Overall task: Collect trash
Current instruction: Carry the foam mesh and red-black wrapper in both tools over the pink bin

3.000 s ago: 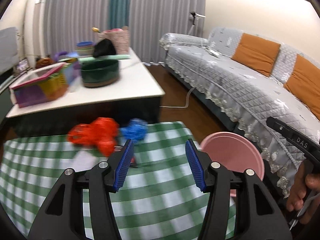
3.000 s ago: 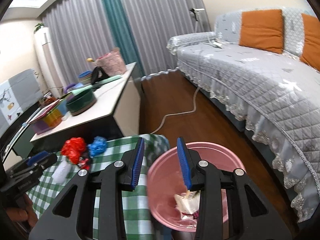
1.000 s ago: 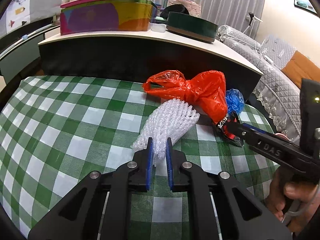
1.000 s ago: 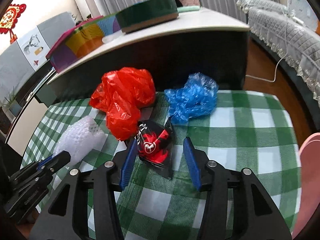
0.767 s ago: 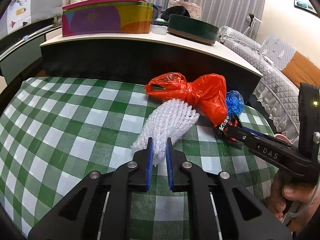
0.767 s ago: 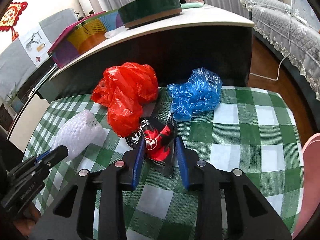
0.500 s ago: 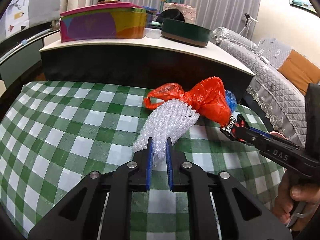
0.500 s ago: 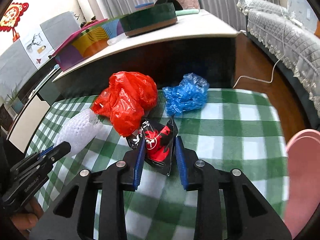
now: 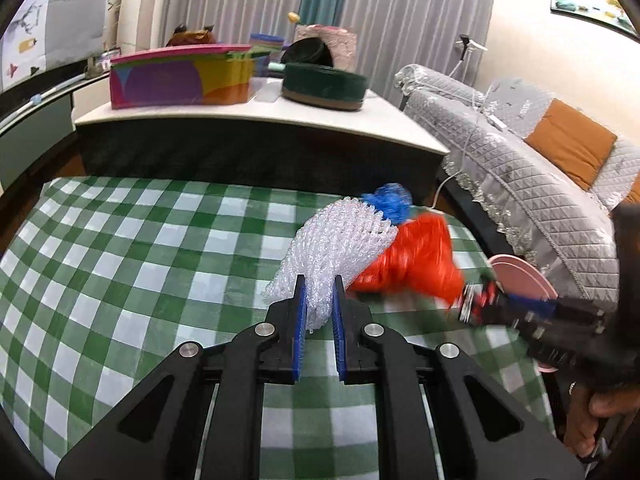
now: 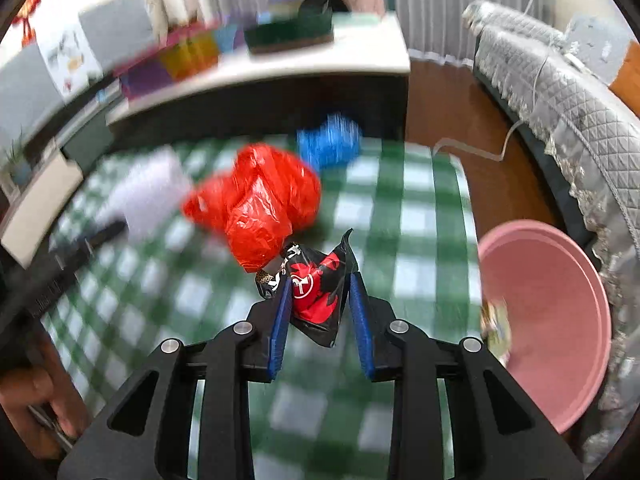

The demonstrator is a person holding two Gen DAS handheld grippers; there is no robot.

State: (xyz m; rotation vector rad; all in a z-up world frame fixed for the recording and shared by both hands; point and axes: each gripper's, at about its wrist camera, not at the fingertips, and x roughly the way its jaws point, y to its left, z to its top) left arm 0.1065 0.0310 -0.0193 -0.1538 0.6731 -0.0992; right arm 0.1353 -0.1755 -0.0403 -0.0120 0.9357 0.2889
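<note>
My left gripper [image 9: 319, 300] is shut on a white foam net sleeve [image 9: 340, 240], lifted above the green checked tablecloth [image 9: 120, 264]. My right gripper [image 10: 318, 294] is shut on a black and red snack wrapper [image 10: 316, 292], also off the cloth. A crumpled red plastic bag [image 10: 256, 204] and a blue plastic wad [image 10: 328, 144] lie on the cloth near its far edge. A pink bin [image 10: 548, 316] stands to the right of the table, with some trash at its left inner wall. In the left wrist view the right gripper [image 9: 480, 304] shows at right, blurred.
Behind the checked table stands a white-topped cabinet [image 9: 260, 116] with a colourful box [image 9: 180, 80] and a dark green round tin [image 9: 324, 86]. A grey quilted sofa [image 9: 540, 184] with orange cushions runs along the right. A white cable [image 10: 480, 148] lies on the wooden floor.
The right gripper's jaws closed on the black and red wrapper and lifted it toward the pink bin. The left gripper rose with the foam net sleeve and swung right.
</note>
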